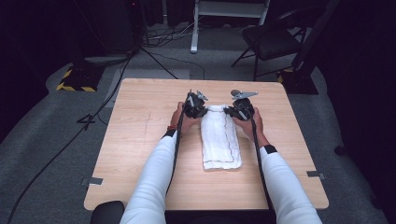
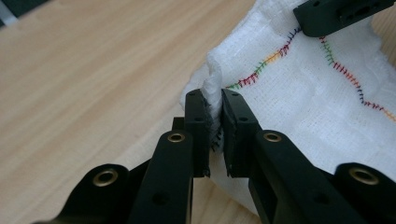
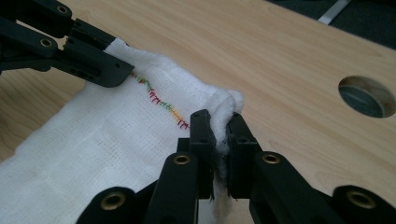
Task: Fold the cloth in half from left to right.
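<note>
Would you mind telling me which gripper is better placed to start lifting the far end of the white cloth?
Neither clearly: the left gripper and right gripper each pinch a far corner of the white cloth, level with each other on the table. Lifting together looks best.

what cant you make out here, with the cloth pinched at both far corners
- Cloth layers: how many folds, too small in the high view.
- Corner ends inside the left gripper and right gripper: hidden between the fingers.
- Cloth's near end: cut off by the frame in both gripper views.
- Table hole: its depth, dark in the right gripper view.
</note>
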{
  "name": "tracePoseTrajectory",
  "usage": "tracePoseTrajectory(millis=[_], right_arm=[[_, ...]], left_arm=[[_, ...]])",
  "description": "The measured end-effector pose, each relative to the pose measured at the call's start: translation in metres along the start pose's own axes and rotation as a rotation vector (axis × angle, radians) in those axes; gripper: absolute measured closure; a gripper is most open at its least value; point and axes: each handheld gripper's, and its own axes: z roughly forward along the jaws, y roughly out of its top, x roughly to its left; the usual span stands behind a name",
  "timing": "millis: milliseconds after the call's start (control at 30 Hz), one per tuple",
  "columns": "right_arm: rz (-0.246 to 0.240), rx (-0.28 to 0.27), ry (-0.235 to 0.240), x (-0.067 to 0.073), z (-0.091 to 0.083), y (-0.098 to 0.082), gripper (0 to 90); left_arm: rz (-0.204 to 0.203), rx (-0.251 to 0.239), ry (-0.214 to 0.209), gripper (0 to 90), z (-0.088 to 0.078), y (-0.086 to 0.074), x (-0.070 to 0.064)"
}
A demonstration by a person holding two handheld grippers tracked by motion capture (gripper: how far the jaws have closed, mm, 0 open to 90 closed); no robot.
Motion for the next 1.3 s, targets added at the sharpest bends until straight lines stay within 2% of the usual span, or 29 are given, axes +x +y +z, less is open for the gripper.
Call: tracePoseTrajectory(millis=[67,133,200,433,567,767,933,1300], right_arm=[[-0.003,-0.018,-0.003,-0.001,-0.006,0.004,84.3],[-0.009,-0.027,-0.003,-0.002,-0.011,0.007,84.4],[-0.011,-0.04,-0.01,-0.003,-0.016,0.009,84.6],[-0.027,-0.065,-0.003,-0.002,-0.027,0.013,84.8],[-0.036,-0.079,0.014,-0.001,-0.036,0.012,85.0],[-0.068,-0.089,0.035,0.006,-0.047,0.008,85.0],[-0.063,-0.103,0.061,0.011,-0.052,0.004,85.1],[-0.082,-0.129,0.116,0.016,-0.069,-0.013,85.0]], left_arm=[[-0.001,-0.016,-0.003,82.0,-0.005,0.004,0.0],[-0.024,-0.051,-0.02,81.9,-0.009,0.006,0.0],[-0.033,-0.072,-0.014,81.9,-0.012,0.008,-0.001],[-0.012,-0.076,-0.009,82.2,-0.018,0.011,-0.006],[-0.023,-0.11,-0.044,82.2,-0.027,0.008,-0.009],[0.012,-0.114,-0.052,82.2,-0.037,0.004,-0.015],[0.045,-0.103,-0.043,82.3,-0.042,-0.001,-0.022],[0.069,-0.142,-0.096,82.3,-0.056,-0.01,-0.035]])
